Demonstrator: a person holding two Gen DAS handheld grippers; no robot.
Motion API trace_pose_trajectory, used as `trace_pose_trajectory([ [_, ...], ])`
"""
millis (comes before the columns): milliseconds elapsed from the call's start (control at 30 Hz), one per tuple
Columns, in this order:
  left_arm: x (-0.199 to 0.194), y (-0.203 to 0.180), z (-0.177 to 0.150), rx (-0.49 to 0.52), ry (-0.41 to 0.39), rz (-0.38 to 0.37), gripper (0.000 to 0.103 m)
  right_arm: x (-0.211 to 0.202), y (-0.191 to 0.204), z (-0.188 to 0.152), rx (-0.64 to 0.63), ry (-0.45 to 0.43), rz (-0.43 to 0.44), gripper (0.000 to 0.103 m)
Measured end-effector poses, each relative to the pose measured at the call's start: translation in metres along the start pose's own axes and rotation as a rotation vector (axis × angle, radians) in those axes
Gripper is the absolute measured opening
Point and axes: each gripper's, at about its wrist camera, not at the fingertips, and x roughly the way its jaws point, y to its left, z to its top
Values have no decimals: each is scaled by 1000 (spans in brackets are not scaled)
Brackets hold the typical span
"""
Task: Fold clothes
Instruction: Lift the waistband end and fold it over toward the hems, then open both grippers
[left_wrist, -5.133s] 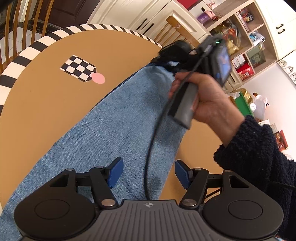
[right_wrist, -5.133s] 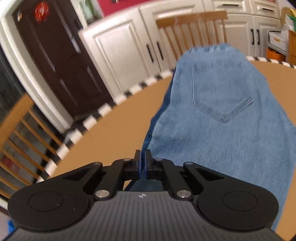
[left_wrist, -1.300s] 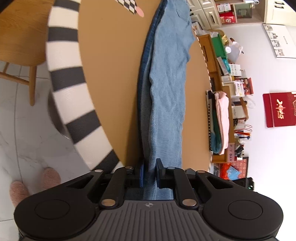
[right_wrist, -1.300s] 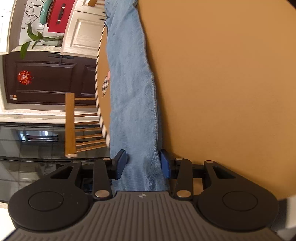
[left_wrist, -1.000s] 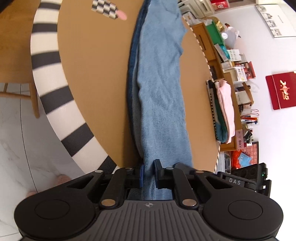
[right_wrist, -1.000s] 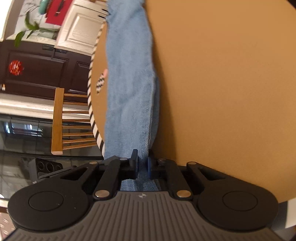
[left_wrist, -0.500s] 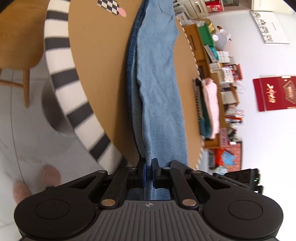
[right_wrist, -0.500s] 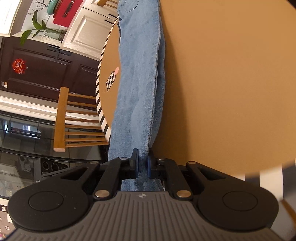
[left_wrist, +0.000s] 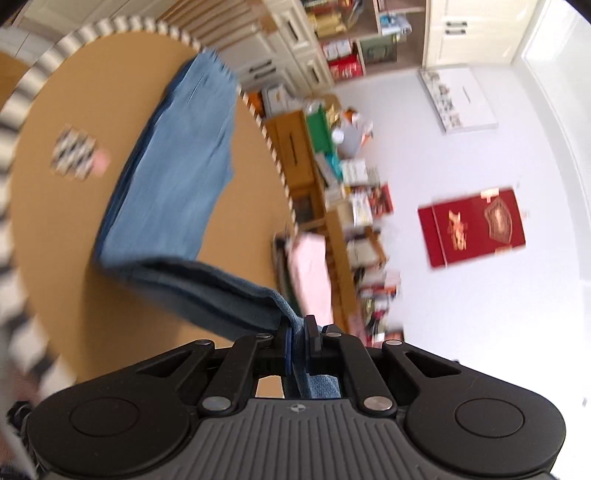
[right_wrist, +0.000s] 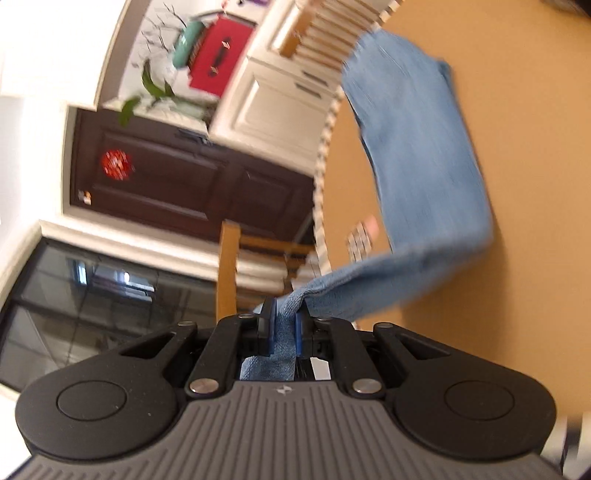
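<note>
My left gripper is clamped on the hem end of the jeans; the denim is pinched between its blue pads, low in the middle of the left wrist view, with a bit of cloth hanging through behind the jaws. From that pinch the cloth runs up and to the left as a lifted, doubled band, then bends back on itself in the left middle of the frame. Beyond the bend the rest of the jeans lies flat on the round table, stretching toward the upper left, where the far end reaches the table's striped rim. A checkered marker sits on the bare tabletop to the left of the denim, apart from it.

My right gripper is likewise closed on the jeans: a bunched corner of hem is squeezed between its pads at the lower centre of the right wrist view, and denim shows through the gap beneath them. From there the cloth rises to the right, bends at the right middle of the frame, and continues flat across the table toward the top right. Both views are blurred. A wooden chair stands to the left beyond the table's edge.
</note>
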Motion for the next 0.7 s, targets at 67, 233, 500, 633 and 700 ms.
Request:
trace_pose_trajectory([
  [67, 24, -6, 42, -29, -33, 2, 6, 19, 4, 47, -3, -21, -4, 10],
  [233, 101, -2, 157, -134, -100, 49, 7, 88, -14, 175, 79, -24, -27, 10],
  [500, 224, 72, 302, -326, -138, 186, 6, 221, -90, 320, 241, -15, -177, 10],
  [633, 264, 109, 338, -423, -162, 221, 7, 258, -128, 353, 334, -6, -227, 19],
  [700, 277, 123, 353, -483, -179, 227, 14, 270, -147, 367, 435, -13, -211, 47],
])
